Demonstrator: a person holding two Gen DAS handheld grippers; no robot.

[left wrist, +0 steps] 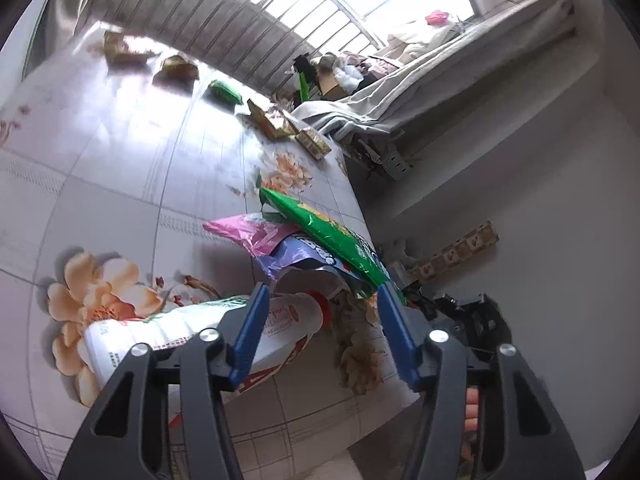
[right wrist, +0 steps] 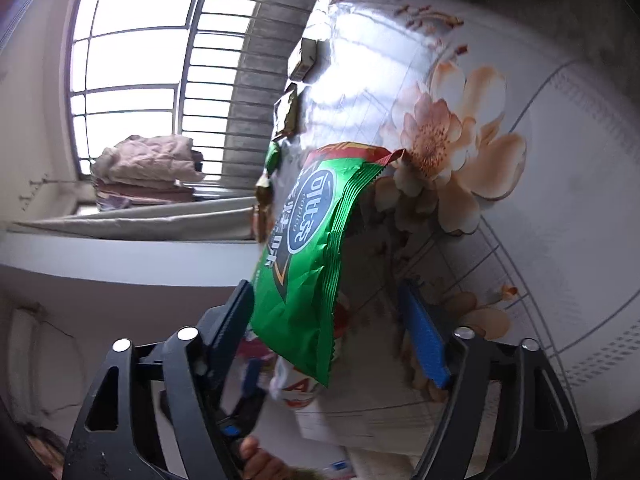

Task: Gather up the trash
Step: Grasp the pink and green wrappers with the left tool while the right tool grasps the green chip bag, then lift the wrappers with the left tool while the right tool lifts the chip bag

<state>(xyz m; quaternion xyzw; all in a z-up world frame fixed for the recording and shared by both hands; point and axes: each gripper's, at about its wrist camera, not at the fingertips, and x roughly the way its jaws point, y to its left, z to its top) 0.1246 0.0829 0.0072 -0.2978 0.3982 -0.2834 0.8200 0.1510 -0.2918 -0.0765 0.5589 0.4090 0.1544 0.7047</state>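
On the flowered tablecloth [left wrist: 120, 168] a green snack bag [left wrist: 332, 236] lies over a pink wrapper [left wrist: 256, 232] and a purple wrapper [left wrist: 296, 254] at the table's right edge. A white plastic bottle [left wrist: 180, 328] with a red cap lies on its side just before them. My left gripper [left wrist: 323, 288] is open, its left finger over the bottle's neck and its right finger clear of everything. In the right wrist view the green snack bag [right wrist: 304, 248] hangs between the fingers of my right gripper [right wrist: 325, 284]. That gripper is open, its right finger well apart from the bag.
Several more wrappers and small boxes lie along the table's far side: brown ones [left wrist: 176, 66], a green one [left wrist: 226, 92], gold cartons [left wrist: 276, 120]. A barred window [right wrist: 132, 60] and a ledge with folded cloth [right wrist: 148, 168] lie beyond. The table drops off to the floor at the right.
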